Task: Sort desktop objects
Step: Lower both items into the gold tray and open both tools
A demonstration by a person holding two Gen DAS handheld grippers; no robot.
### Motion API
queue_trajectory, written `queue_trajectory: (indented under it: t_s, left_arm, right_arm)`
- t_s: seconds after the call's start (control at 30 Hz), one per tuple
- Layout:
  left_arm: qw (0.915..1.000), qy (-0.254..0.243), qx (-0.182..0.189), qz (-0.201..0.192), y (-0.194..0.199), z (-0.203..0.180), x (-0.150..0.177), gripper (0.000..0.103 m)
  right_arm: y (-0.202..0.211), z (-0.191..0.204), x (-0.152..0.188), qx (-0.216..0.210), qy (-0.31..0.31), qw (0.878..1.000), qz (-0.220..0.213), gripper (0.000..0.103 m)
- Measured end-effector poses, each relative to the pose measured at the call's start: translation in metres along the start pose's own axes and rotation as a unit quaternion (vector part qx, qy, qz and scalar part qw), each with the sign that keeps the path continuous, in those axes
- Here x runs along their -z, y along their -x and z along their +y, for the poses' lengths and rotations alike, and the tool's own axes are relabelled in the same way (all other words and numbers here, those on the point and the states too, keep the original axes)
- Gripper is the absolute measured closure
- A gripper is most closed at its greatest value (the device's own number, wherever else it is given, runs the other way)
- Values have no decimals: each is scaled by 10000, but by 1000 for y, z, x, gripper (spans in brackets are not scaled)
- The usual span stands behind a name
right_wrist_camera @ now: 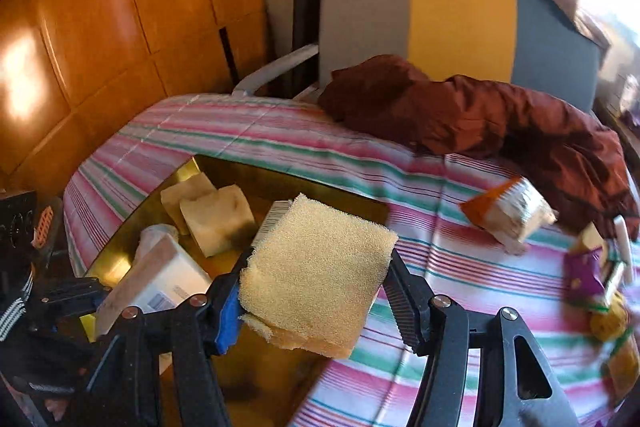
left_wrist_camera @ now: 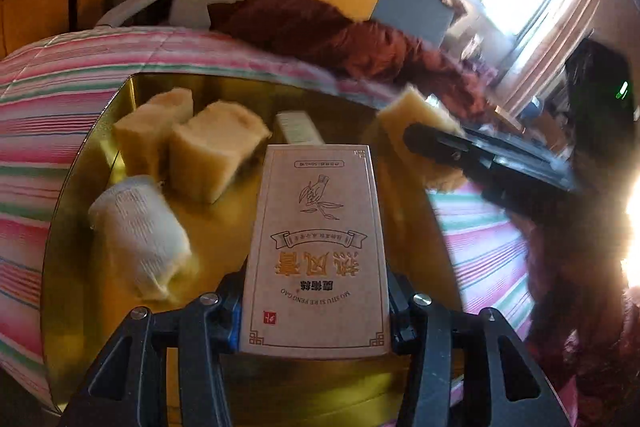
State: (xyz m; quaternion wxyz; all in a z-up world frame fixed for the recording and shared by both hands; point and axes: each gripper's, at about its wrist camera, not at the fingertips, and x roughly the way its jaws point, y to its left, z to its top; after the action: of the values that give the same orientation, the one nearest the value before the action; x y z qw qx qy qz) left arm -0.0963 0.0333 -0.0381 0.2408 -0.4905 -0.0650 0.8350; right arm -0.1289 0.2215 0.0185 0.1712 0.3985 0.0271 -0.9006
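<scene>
My left gripper point(left_wrist_camera: 316, 311) is shut on a beige carton with Chinese lettering point(left_wrist_camera: 316, 227), held above a gold tray point(left_wrist_camera: 80, 247). In the tray lie two pale sponge blocks point(left_wrist_camera: 216, 151) point(left_wrist_camera: 156, 123), a white gauze roll point(left_wrist_camera: 140, 231) and a small white box point(left_wrist_camera: 298, 127). My right gripper point(right_wrist_camera: 316, 307) is shut on a yellow sponge point(right_wrist_camera: 320, 267), over the tray's near right corner point(right_wrist_camera: 280, 183). In the left wrist view that gripper point(left_wrist_camera: 424, 135) and its sponge point(left_wrist_camera: 412, 111) come in from the right. The carton point(right_wrist_camera: 152, 279) shows at the left of the right wrist view.
The tray rests on a pink, green and white striped sheet point(right_wrist_camera: 440, 267). An orange and white snack packet point(right_wrist_camera: 508, 215) and a purple packet point(right_wrist_camera: 584, 271) lie to the right. A red-brown cloth point(right_wrist_camera: 480, 115) is bunched before a grey and yellow headboard point(right_wrist_camera: 460, 23). Wooden panels point(right_wrist_camera: 120, 7) stand at the left.
</scene>
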Motion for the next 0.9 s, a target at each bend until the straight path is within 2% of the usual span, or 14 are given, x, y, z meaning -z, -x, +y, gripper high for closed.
queue_trajectory:
  t_s: [0.27,0.33,0.4,0.53,0.67,0.77,0.9]
  left_arm:
    - [9985,-200,-403,321,-25,10,-8,52]
    - [9978,-108,-532,385,-29,17,-11,51]
    - [9965,-65,-671,499,-36,21,-15,50]
    - [9970,-6,-578,521,-38,24,-21,43]
    - [9971,93,-611,448,-30,23,-25,41]
    - [9980,311,-489,247,-19,21,-26,39]
    - [9973,502,-530,-6,-3,17,-23,38]
  right_arm:
    - [-36,7,-15,328,14,9992,235,38]
    - [-43,4,-18,440,-117,9986,267,33]
    - [-49,-1,-22,426,-300,9983,250,22]
    - [-39,-10,-23,321,-703,9970,-19,19]
    - [-17,-19,-17,272,-900,9951,-292,16]
    - [-5,-26,-12,283,-1038,9933,-425,15]
    - [8,-34,-5,383,-1137,9915,-496,14]
